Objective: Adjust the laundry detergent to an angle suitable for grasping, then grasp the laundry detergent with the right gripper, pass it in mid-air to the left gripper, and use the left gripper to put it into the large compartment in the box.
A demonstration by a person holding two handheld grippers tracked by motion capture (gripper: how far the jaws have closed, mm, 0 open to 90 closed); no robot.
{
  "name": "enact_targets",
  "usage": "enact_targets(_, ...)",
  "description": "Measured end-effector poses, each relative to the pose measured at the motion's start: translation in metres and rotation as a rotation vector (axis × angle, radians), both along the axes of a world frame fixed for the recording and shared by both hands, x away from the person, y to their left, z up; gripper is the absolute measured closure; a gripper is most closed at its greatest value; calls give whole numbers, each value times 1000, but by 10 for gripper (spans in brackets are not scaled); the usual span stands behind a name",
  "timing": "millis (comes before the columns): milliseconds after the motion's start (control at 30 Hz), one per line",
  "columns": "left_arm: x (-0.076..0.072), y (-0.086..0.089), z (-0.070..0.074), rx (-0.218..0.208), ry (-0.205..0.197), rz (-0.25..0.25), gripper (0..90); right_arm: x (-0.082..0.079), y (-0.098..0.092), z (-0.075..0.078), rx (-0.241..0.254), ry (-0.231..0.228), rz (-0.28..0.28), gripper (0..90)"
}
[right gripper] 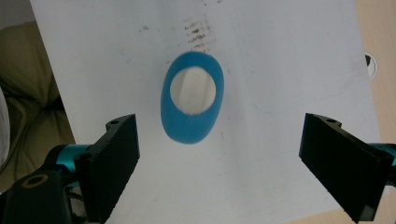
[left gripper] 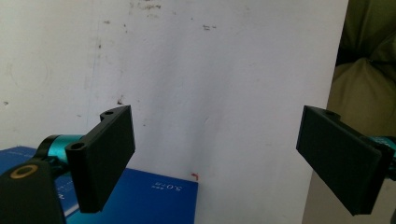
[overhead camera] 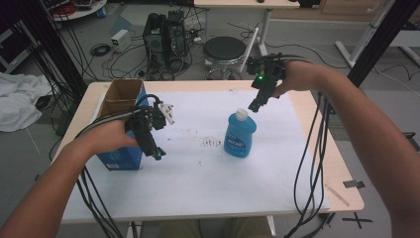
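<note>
R claw (overhead camera: 254,105) hangs wide open, empty, just above the blue bottle (overhead camera: 239,135), off its cap at 1 o'clock. Bottle stands upright mid-desk (overhead camera: 198,198). L claw (overhead camera: 157,152) also wide open, empty, beside the blue box (overhead camera: 120,157) at 9 o'clock.

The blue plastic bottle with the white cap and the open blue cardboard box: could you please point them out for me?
blue plastic bottle with the white cap (overhead camera: 240,140), high view, on its label.
open blue cardboard box (overhead camera: 120,161), high view, on its front wall.
</note>
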State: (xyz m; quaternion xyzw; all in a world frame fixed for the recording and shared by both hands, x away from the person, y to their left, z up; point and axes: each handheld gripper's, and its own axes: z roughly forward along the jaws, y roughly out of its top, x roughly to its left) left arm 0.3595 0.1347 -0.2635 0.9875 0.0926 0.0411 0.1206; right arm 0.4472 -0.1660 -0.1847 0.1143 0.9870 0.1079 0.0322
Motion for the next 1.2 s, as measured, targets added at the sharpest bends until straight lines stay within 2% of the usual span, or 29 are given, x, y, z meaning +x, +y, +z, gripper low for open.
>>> enact_targets(33,0,0,0,7,2,-2,116,-1,-5,-2,26,1,-13,113)
enact_targets(67,0,-1,0,0,1,-2,116,-1,-9,-2,19,2,-19,113)
enact_targets(133,1,-1,0,19,-1,-20,116,-3,-18,-2,23,1,-37,113)
enact_targets(200,-1,-2,-2,-17,3,14,116,-4,-26,-4,29,1,-36,113)
enact_targets(333,-1,-2,-1,-2,0,3,116,-8,-41,-10,34,4,-54,113)
enact_targets(467,-3,-2,-2,-24,2,14,116,-13,-49,-11,38,5,-69,113)
enact_targets(500,-3,-2,-1,-20,-4,13,116,-13,-50,-11,36,4,-67,113)
enact_targets(533,-2,-2,1,18,-5,-26,116,-14,-51,-11,40,2,-76,113)
enact_targets(567,-6,-3,-3,-58,-1,45,116,-15,-51,-11,40,1,-78,113)
enact_targets(600,-7,-2,-3,-54,1,39,116,-15,-52,-12,36,-4,-76,113)
enact_targets(633,-2,-1,2,31,-11,-40,116,-16,-53,-13,30,-12,-83,113)
enact_targets(667,-5,-2,-1,-7,-4,-7,116,-16,-54,-13,27,-15,-92,113)
enact_targets(767,-8,-3,-1,-34,-7,19,116,-19,-58,-16,33,-22,-100,113)
enact_targets(800,-7,-3,0,-12,-11,-8,116,-20,-59,-17,38,-22,-109,113)
enact_targets(833,-8,-3,0,-28,-15,11,116,-21,-60,-18,37,-22,-108,113)
enact_targets(867,-7,-4,1,-8,-16,-8,116,-21,-62,-19,36,-27,-104,113)
enact_targets(933,-8,-5,2,-16,-18,-4,116,-23,-64,-20,46,-34,-121,113)
enact_targets(1033,-9,-6,4,0,-26,-14,116,-27,-67,-22,52,-44,-125,113)
enact_targets(1067,-9,-7,3,-13,-21,-8,116,-28,-69,-23,53,-47,-134,113)
enact_targets(1200,-7,-8,1,-14,-16,-12,116,-30,-74,-27,73,-55,-162,113)
